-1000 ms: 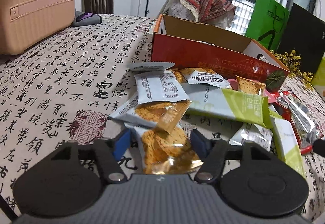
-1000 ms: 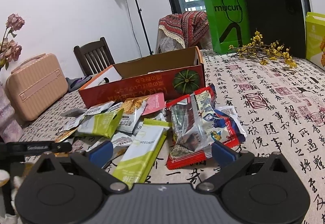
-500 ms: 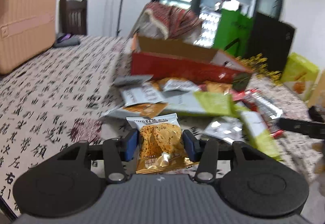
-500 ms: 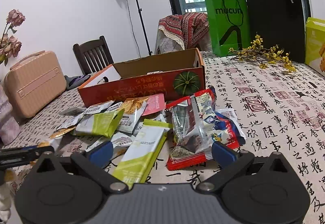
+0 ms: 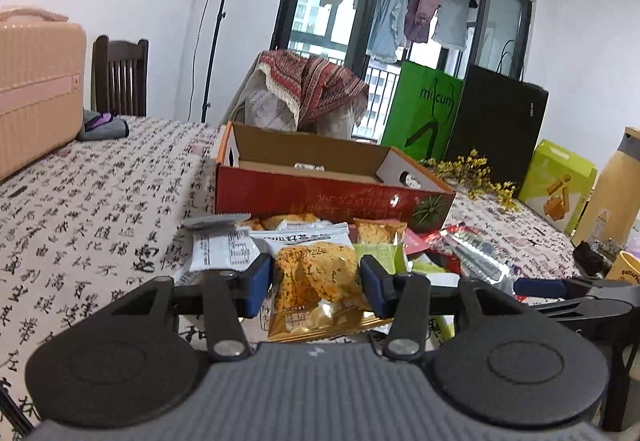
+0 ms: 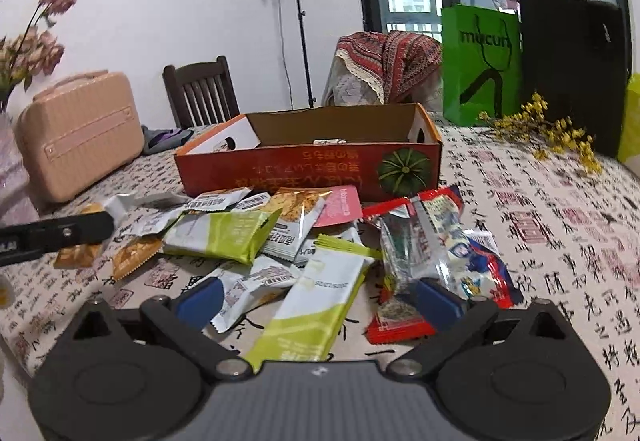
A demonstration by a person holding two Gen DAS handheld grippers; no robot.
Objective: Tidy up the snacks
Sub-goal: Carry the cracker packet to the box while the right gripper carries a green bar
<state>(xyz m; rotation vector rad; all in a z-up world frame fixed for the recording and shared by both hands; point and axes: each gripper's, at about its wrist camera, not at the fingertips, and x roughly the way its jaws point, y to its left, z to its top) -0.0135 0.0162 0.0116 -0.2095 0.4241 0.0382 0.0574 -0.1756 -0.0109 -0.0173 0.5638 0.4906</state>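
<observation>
The orange cracker packet (image 5: 316, 277) is up off the counter (image 5: 100, 201), clamped between the blue pads of the left tongs (image 5: 316, 279), one pad on each side edge, the packet upright with its gold bottom seam hanging toward the camera. At twelve o'clock from it, beyond the heap, sits the red cardboard box (image 5: 332, 197), top open, with one small white packet visible inside against the far wall. Between box and tongs lies the snack pile (image 6: 280, 237): a white packet with a printed label at ten o'clock of the held one, green-and-white bars and a red packet toward two and three o'clock.

Over on the right-hand camera, the right tongs (image 6: 318, 301) stand wide with nothing pinched; their jaws have just been narrowing a touch. A long green-and-white bar (image 6: 316, 305) lies on the counter in the gap between them, and the red-edged clear bag (image 6: 420, 261) is just by the right pad, neither one pressed. At nine o'clock in that view, one dark finger of the left tongs pokes in above the counter.

Farther out: a pink case (image 6: 80, 137) at ten o'clock, a green paper bag (image 6: 480, 69) and a black bag (image 6: 572, 69) at one to two o'clock.
</observation>
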